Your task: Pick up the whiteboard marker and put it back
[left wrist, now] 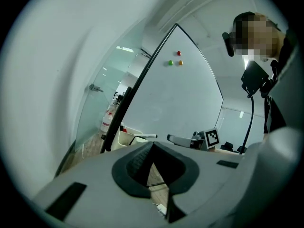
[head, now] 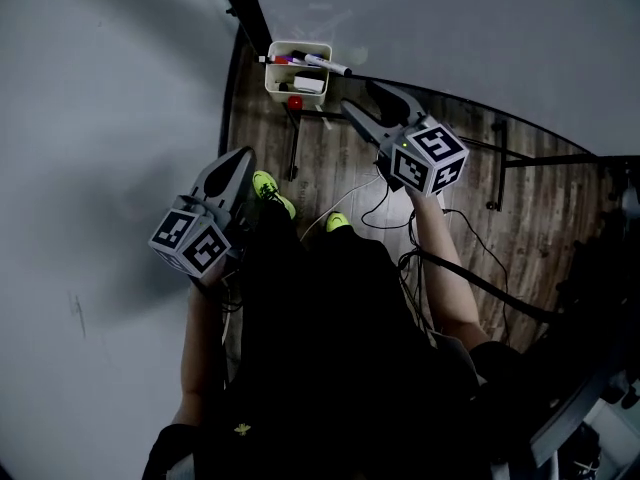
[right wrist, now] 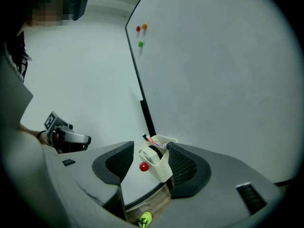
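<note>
Whiteboard marker (head: 326,64): lies across the rim of the white tray (head: 271,73), 12 o'clock in the head view.
Right gripper (head: 358,96): jaws apart, empty, tray at its 10 o'clock.
Left gripper (head: 243,156): jaws together, empty.
Coloured magnets (left wrist: 178,53): shown high on the board, in the gripper views only.

Inside the tray (head: 270,76), the markers (head: 312,60) are indistinguishably small.

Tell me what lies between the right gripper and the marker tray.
Nothing: in the head view only an open gap separates the right gripper from the tray; its open jaws hold nothing.
</note>
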`<state>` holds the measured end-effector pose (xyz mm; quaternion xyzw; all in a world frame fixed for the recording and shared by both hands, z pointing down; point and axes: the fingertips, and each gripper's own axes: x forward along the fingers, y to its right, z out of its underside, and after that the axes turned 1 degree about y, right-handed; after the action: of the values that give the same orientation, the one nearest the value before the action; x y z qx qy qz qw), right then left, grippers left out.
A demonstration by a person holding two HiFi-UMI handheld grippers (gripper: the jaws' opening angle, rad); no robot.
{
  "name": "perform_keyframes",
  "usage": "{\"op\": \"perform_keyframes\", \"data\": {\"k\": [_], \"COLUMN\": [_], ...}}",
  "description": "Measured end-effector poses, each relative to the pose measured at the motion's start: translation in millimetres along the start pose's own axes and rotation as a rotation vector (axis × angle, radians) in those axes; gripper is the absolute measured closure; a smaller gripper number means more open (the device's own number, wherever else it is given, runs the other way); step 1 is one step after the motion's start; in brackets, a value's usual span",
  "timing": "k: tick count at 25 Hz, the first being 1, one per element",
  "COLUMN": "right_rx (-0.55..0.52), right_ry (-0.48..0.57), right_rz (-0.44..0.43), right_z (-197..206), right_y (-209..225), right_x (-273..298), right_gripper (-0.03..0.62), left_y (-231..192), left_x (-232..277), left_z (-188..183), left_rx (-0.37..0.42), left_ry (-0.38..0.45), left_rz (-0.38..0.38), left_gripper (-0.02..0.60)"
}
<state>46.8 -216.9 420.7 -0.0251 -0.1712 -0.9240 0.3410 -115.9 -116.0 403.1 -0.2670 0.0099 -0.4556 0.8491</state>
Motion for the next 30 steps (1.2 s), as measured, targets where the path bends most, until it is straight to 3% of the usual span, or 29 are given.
{"op": "perform_keyframes", "data": {"k": [10, 16, 23, 30], "right_rx": [0.005, 0.039, 0.063, 0.046], "right_ry": [-0.043, -0.056, -0.08, -0.11], "right_rz": [-0.087, -0.065, -0.109, -0.11], "right_z": [24, 47, 72, 86], "right_y": [-21, -22, -38, -66], "right_x": [-59, -79, -100, -108], "right_gripper": [0.436, 0.602, 0.605, 0.605], "left_y": [37, 49, 63, 65], "left_x": [-22, -17, -6, -27], "left_z": [-6, 13, 31, 54], "left_rx": [0.057, 0.051, 0.045, 0.008], "left_ry": [0.02, -0.043, -0.085, -0.099], "left_rz": [-0.064, -0.038, 0.015, 0.041], "left_gripper": [0.551, 0.551, 0.549, 0.551]}}
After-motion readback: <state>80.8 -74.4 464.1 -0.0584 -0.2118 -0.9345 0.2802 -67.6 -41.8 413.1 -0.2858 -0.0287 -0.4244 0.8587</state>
